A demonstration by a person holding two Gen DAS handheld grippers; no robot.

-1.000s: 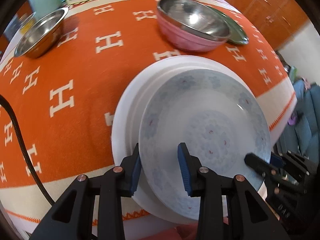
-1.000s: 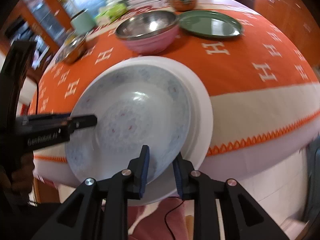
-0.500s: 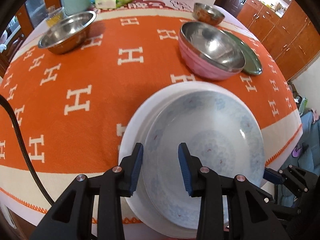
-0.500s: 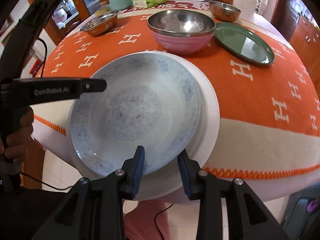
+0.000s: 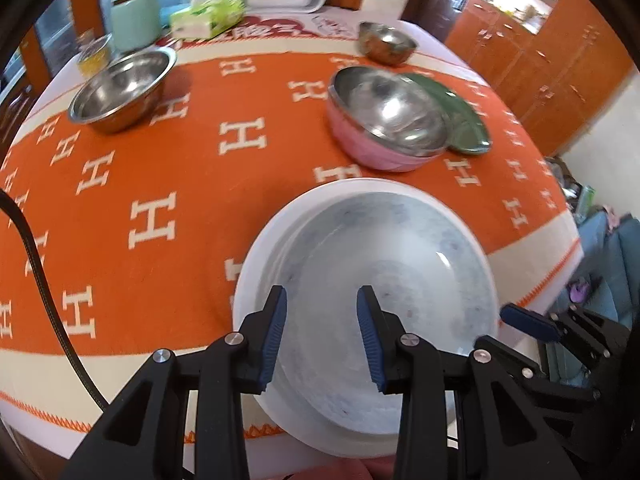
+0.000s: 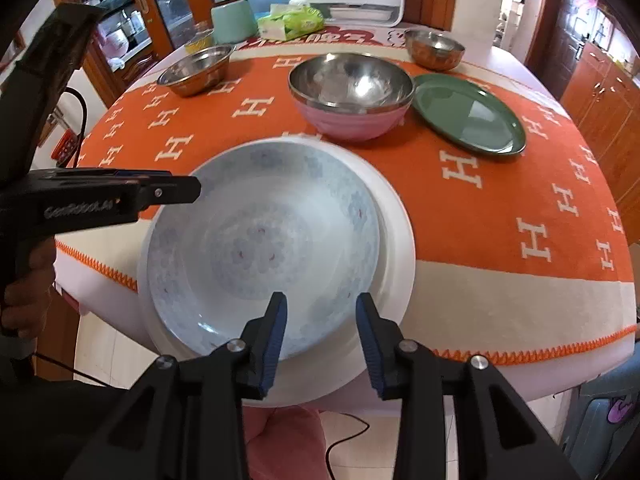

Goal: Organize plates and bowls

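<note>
A pale blue patterned plate (image 6: 260, 236) sits nested inside a larger white plate (image 6: 400, 240) at the near edge of the table (image 6: 500, 216), which is covered with an orange cloth marked with white letters. The stack juts slightly past the table edge.

The right gripper (image 6: 320, 336) hangs above the near rim of the blue plate; its jaws have just been opening and now stand apart, with nothing pinched between them. The left gripper (image 5: 322, 334) hovers over the same plate from the other side, its jaws also spread and clear of the rim.

Farther back a pink bowl with a steel lining (image 6: 350, 96) stands just beside a green plate (image 6: 468, 114). A steel bowl (image 6: 198, 70) sits to the left and a smaller bronze-toned bowl (image 6: 434, 50) at the far right.
</note>
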